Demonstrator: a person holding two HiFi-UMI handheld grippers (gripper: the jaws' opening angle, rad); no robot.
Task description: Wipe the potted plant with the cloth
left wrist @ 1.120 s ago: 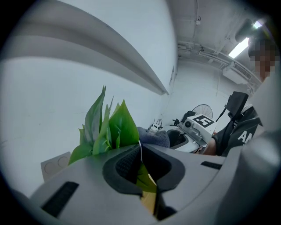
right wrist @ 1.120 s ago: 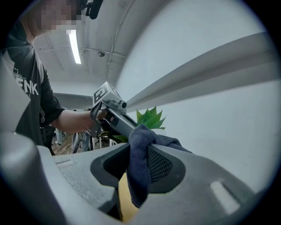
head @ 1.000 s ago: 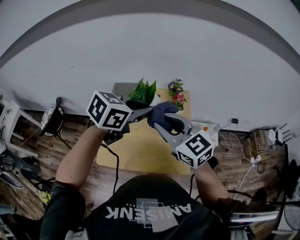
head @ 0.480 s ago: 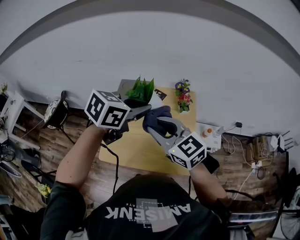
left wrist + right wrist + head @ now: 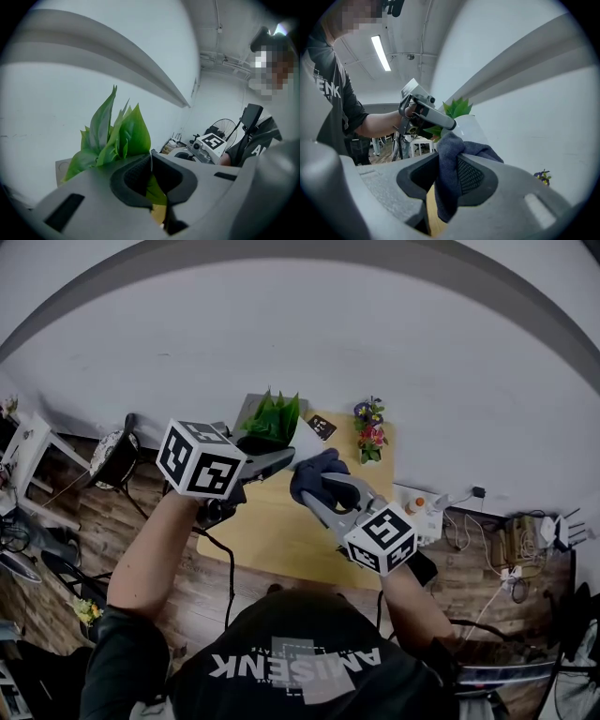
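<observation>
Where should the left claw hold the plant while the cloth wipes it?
One leaf, low down, from the person's left. The leaves stand upright, flat and thin, so they fit the left claw, now shut on one; the white pot looks too wide. That leaves the other side open to the cloth in the right claw.

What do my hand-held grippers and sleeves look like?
The left hand-held gripper and right hand-held gripper are grey with black ribbed pads. Each carries a white cube with black square markers. Black cable on the left one. Short dark sleeves.
</observation>
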